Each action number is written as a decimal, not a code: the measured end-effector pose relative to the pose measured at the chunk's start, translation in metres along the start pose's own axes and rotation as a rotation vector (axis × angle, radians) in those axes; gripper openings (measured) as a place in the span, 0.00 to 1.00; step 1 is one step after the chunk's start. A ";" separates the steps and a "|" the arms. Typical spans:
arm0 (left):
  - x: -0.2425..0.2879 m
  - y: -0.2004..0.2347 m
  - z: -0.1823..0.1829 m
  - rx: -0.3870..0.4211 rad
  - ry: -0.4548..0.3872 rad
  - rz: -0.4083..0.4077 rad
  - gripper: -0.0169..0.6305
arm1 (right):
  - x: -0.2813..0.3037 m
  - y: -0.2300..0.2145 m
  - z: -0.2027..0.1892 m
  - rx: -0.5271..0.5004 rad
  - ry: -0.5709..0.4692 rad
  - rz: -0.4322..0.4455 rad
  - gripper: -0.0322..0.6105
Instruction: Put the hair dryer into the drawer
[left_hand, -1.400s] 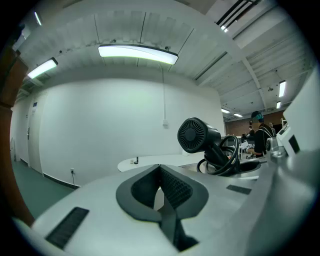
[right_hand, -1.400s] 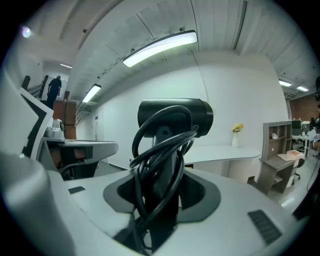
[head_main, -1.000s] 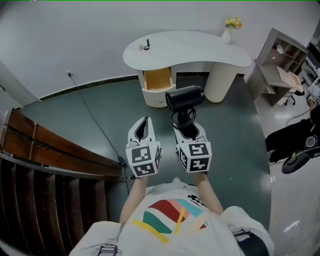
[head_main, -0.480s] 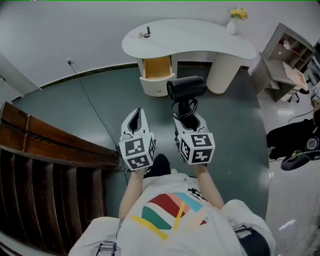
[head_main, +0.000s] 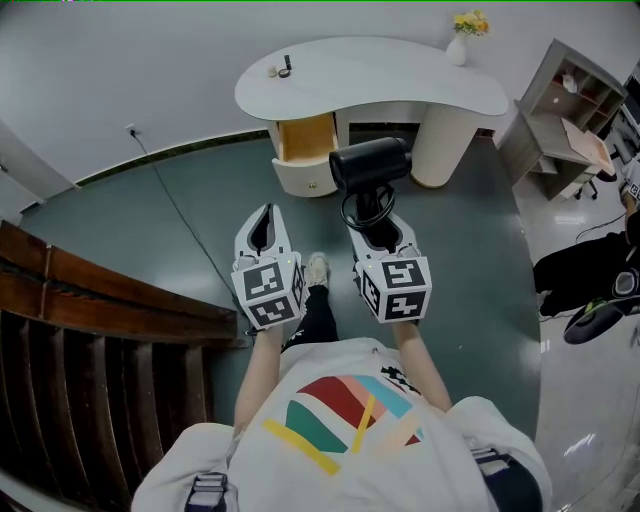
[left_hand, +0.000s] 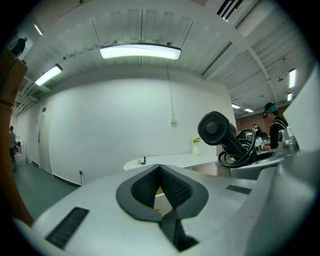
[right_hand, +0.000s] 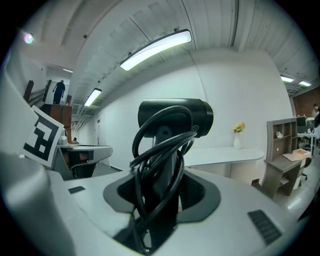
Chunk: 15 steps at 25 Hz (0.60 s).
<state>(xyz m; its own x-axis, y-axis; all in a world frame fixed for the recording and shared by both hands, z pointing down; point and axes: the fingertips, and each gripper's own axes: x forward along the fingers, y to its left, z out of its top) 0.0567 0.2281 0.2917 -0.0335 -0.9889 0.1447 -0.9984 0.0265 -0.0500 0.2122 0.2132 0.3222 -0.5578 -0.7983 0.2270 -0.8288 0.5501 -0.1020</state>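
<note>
The black hair dryer (head_main: 370, 165) stands upright with its cord looped round the handle, and my right gripper (head_main: 373, 220) is shut on that handle. In the right gripper view the dryer's barrel (right_hand: 175, 116) rises above the jaws, where the right gripper (right_hand: 165, 187) clamps handle and cord. The left gripper (head_main: 264, 214) is shut and holds nothing; its pads (left_hand: 172, 187) meet at the tip. The open drawer (head_main: 307, 178), wood-coloured inside, sits under the white curved desk (head_main: 370, 80), just beyond the dryer. The dryer (left_hand: 216, 129) also shows at the right of the left gripper view.
A wooden stair rail (head_main: 100, 290) runs along the left. A cable (head_main: 185, 225) crosses the green floor from a wall socket. On the desk are a vase of yellow flowers (head_main: 458, 45) and small items (head_main: 285, 66). A shelf unit (head_main: 570, 110) and a seated person (head_main: 590, 275) are at the right.
Both grippers have moved forward toward the desk, the dryer still held in the right one. The wearer's shoe now shows on the floor between the grippers.
</note>
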 end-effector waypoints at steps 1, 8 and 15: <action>0.003 0.002 -0.001 -0.001 -0.002 -0.001 0.05 | 0.003 -0.001 0.001 -0.004 -0.005 -0.001 0.34; 0.064 0.037 -0.001 -0.051 -0.002 -0.002 0.05 | 0.068 0.000 0.014 -0.038 -0.007 0.008 0.34; 0.085 0.030 0.003 -0.059 0.022 -0.020 0.05 | 0.088 0.003 0.021 -0.048 0.013 0.052 0.34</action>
<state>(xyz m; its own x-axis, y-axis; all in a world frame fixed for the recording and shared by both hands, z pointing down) 0.0239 0.1446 0.2998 -0.0134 -0.9859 0.1670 -0.9998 0.0156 0.0118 0.1592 0.1397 0.3218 -0.5992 -0.7654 0.2348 -0.7956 0.6021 -0.0676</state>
